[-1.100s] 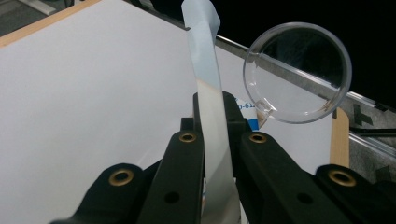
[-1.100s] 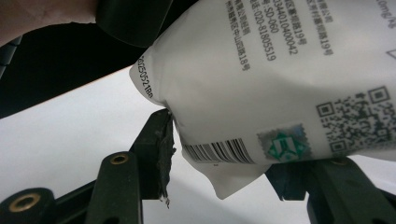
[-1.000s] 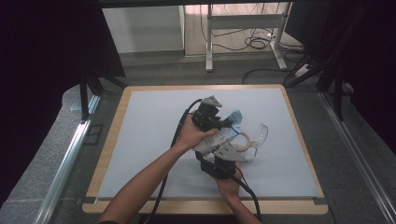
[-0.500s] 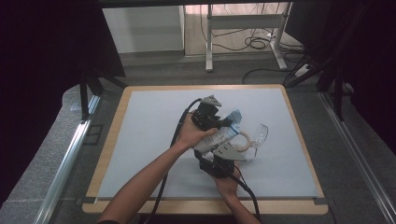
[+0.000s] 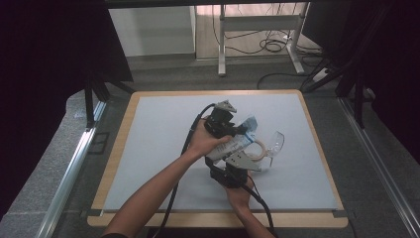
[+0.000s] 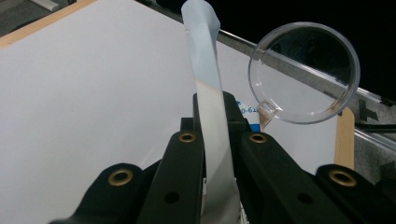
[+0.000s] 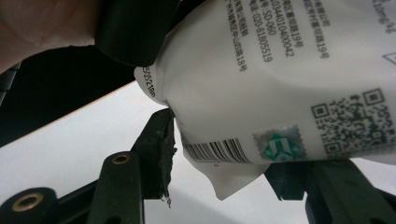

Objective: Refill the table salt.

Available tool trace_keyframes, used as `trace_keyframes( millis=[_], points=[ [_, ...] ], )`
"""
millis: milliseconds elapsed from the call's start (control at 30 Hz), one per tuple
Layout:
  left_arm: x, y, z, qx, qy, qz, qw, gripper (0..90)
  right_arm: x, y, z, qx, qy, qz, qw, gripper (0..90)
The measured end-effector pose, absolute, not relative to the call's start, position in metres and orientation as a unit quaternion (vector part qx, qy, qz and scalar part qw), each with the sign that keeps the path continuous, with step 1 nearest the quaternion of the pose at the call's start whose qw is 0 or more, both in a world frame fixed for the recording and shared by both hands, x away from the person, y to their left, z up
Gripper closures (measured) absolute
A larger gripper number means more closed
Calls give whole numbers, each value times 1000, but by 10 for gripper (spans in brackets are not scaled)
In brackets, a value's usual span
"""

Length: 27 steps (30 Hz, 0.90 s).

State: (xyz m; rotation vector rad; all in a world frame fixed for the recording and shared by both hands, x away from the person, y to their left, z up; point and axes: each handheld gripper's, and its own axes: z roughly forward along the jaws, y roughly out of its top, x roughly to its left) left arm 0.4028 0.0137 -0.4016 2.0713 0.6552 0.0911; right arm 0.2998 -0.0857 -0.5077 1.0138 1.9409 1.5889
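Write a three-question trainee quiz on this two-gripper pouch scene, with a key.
1. True or false: the left gripper is shut on a thin flat edge of the white pouch.
2. Multiple choice: what is the round thing beside the pouch, seen from the left gripper view? A) a clear plastic lid B) a metal bowl C) a red ball
3. Fill in: in the right gripper view, the right gripper has the pouch's printed end, with a barcode and a ____ code, between its jaws.

Key: 1 true; 2 A; 3 QR.
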Motion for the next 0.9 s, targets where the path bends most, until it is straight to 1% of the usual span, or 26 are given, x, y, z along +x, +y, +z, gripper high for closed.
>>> trace_keyframes(
  millis=[300,433,900],
  points=[
    [406,14,-403,847,269,35,458,889,301,-84,-509,367,698,576,215,493],
    [406,13,-403,848,269,38,455,889,304,-82,-507,373,693,581,207,493],
    [408,7,-405,854,265,37,446,890,305,-84,-508,376,691,582,207,495]
  ],
)
